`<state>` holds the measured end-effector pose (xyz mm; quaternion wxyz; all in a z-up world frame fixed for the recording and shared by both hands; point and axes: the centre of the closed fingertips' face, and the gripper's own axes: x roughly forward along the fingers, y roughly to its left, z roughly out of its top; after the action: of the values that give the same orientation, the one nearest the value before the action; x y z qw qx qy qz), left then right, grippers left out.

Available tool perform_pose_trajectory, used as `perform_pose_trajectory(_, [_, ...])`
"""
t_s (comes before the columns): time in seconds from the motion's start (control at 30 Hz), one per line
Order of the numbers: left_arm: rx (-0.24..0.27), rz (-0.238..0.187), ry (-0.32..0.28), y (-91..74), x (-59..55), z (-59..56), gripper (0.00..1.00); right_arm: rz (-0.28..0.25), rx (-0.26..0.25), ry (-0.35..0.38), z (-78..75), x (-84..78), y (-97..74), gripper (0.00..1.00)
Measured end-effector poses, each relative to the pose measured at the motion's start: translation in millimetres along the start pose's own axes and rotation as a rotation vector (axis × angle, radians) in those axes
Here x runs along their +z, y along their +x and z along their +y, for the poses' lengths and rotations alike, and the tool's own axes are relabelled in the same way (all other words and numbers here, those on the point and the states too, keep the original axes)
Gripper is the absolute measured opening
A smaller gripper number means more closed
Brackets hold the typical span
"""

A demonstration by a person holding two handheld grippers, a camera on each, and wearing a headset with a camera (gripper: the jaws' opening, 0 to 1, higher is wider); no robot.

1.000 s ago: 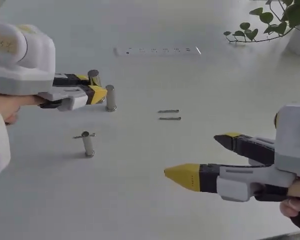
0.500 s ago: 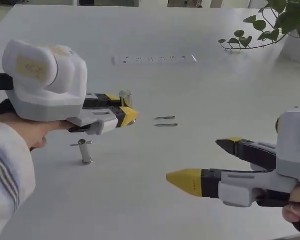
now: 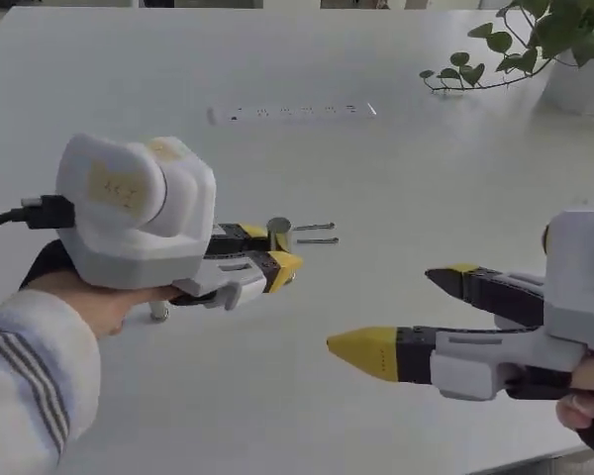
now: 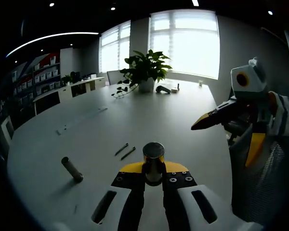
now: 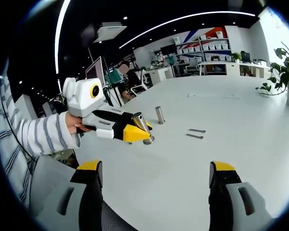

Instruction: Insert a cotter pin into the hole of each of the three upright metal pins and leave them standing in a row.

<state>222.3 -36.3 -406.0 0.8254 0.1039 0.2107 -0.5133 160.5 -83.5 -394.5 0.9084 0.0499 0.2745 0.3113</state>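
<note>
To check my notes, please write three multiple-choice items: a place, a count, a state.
1. The loose cotter pins lie: A on the floor; B on the table by the held pin; C in a box.
2. Loose cotter pins number: A one; B two; C four.
3. The right gripper is: A open, empty; B shut on a pin; C shut on a cotter pin.
1 B, just past the left gripper's pin; 2 B, two side by side; 3 A, jaws apart.
</note>
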Motion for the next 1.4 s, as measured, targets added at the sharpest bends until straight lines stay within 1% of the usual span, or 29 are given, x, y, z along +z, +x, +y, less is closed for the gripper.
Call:
perform_pose_trajectory(0.27, [-0.005,0.029,-0.008,9.2,-17.2,-9.9,0.09,0.003,-0.008,0.008,-2.1,-3.5,-2.5,0.9])
perform_pose_trajectory(0.4, [-0.022,0.033,0.01,12.5,-23.7,-17.4,0.09,0.01,-0.011,0.008,-2.0,-5.3,-3.8,0.9])
perform_pose_trajectory(0.7, [-0.025,0.055,-0.001,23.0,-37.2,-24.6,0.09,0.003,-0.028,0.013,-4.4,-5.0,-7.8,0.9])
perform_pose_trajectory(0.8, [-0.024,0.062,-0.005,24.6,-41.0,-25.2,0.09,0.003,-0.03,0.013,-4.4,-5.6,-8.4,0.9])
perform_pose_trajectory(0.93, [-0.026,0.066,-0.026,25.9,-45.8,-25.3,0.09,0.003,-0.032,0.011,-3.9,-5.3,-8.6,0.9])
perform_pose_trajectory(1.0, [-0.028,0.066,-0.011,26.3,-47.5,-26.3,0.09,0.001,-0.03,0.011,-3.4,-4.6,-8.5,0.9])
perform_pose_trajectory(1.13, [-0.024,0.077,-0.007,27.9,-52.2,-26.2,0.09,0.006,-0.028,0.011,-3.0,-6.0,-7.9,0.9])
perform_pose_trajectory(1.4, [-0.011,0.083,-0.017,30.0,-57.9,-28.2,0.09,0.007,-0.023,0.007,-1.7,-5.4,-8.2,0.9])
